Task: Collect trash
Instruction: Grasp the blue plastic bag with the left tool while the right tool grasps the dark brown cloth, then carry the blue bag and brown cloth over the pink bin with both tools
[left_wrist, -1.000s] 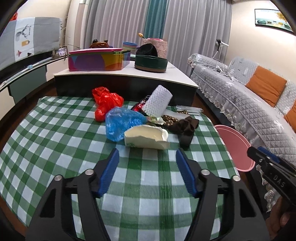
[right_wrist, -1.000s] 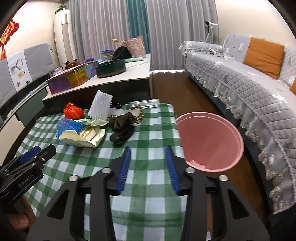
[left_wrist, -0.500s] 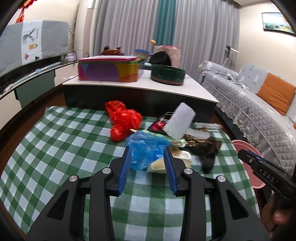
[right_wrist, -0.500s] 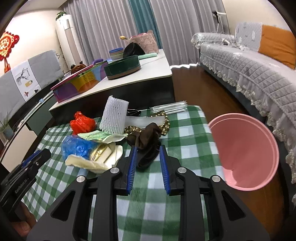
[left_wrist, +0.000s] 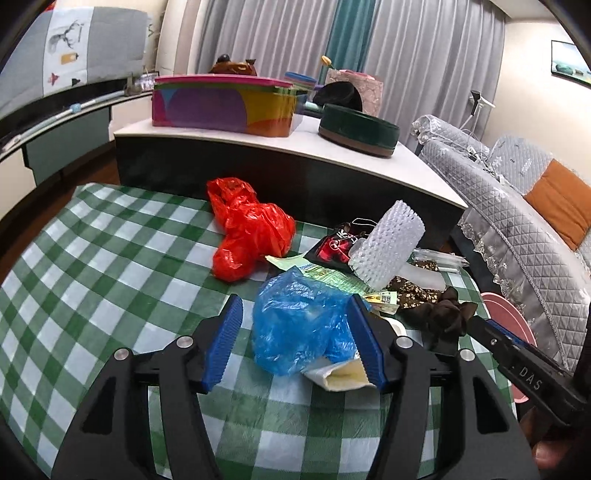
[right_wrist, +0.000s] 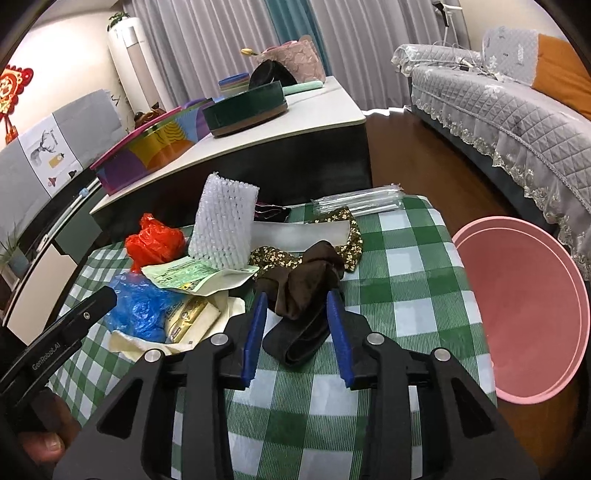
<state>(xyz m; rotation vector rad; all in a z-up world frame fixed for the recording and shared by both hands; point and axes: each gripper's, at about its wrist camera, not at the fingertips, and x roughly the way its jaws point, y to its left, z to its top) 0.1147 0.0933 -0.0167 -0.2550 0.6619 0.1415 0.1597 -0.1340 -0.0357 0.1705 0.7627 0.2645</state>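
A pile of trash lies on the green checked table (left_wrist: 110, 266). My left gripper (left_wrist: 295, 338) is open, its blue pads on either side of a crumpled blue plastic bag (left_wrist: 301, 317), without squeezing it. A red plastic bag (left_wrist: 247, 229) and a white foam net sleeve (left_wrist: 388, 247) lie beyond. My right gripper (right_wrist: 297, 334) is open around a dark brown cloth (right_wrist: 301, 291) and a black band (right_wrist: 299, 341). A pink bin (right_wrist: 524, 314) stands beside the table on the right.
A cream wrapper (left_wrist: 343, 374), green leaflet (right_wrist: 188, 275), floral cloth (right_wrist: 280, 258) and clear packets (right_wrist: 358, 203) lie in the pile. A low white-topped cabinet (left_wrist: 295, 147) carries a coloured box and a green round tin. A grey sofa (right_wrist: 498, 110) is on the right.
Both grippers moved forward into the pile. The left now straddles the blue bag; the right now straddles the brown cloth. Both opened wider than half a second ago.
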